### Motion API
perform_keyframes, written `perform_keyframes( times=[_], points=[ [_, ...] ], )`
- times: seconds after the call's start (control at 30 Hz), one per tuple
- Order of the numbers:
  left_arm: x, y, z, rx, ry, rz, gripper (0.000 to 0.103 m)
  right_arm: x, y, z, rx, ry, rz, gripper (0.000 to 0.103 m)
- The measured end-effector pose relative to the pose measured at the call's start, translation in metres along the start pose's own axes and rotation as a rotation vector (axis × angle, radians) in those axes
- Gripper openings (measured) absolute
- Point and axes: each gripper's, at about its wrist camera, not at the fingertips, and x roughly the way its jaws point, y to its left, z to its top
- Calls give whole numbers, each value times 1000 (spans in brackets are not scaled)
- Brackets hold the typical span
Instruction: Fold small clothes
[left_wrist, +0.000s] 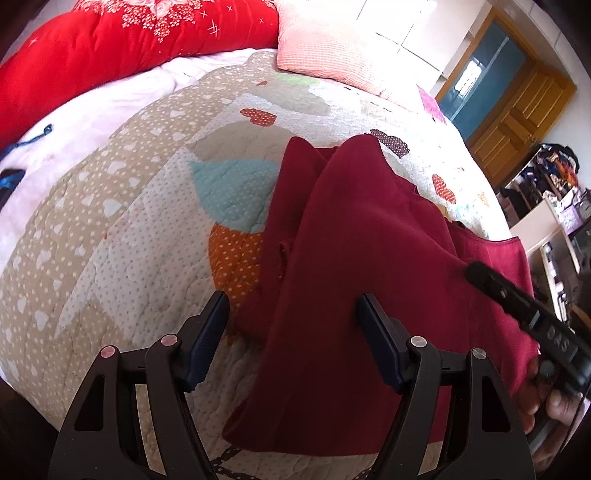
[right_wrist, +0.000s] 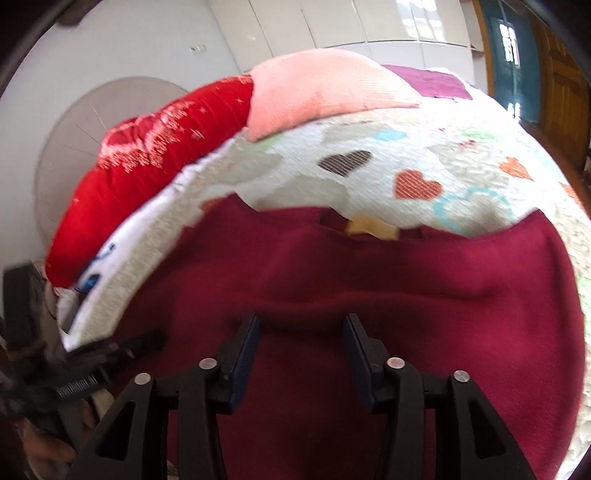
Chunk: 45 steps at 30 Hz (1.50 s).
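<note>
Maroon garment (left_wrist: 369, 240) lies on quilted bed (left_wrist: 129, 221), partly folded. My left claw (left_wrist: 291, 314) gapes at its near edge; right claw (right_wrist: 301, 336) apart, empty above cloth. Pinch both layers, carry over evenly. Right view blurred, seemingly shows neckline; left shows overlap.

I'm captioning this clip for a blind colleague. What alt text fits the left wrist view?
A dark red garment lies partly folded on a patchwork quilt, with the left gripper open above its near edge. The right gripper reaches in from the right; a red duvet and pink pillow lie behind.
</note>
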Motion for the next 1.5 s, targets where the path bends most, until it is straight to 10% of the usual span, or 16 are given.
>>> perform_keyframes(
  times=[0.8, 0.93, 1.37, 1.5],
  points=[
    [10, 12, 5, 46, -38, -103, 78, 108, 108, 89, -163, 121, 25, 54],
    [9, 17, 7, 40, -32, -123, 78, 133, 118, 86, -264, 183, -60, 9],
    [5, 23, 9, 10, -34, -140, 78, 149, 118, 88, -212, 167, 23, 0],
    [2, 24, 8, 7, -36, -136, 78, 117, 119, 88, -209, 131, 51, 12]
  ],
)
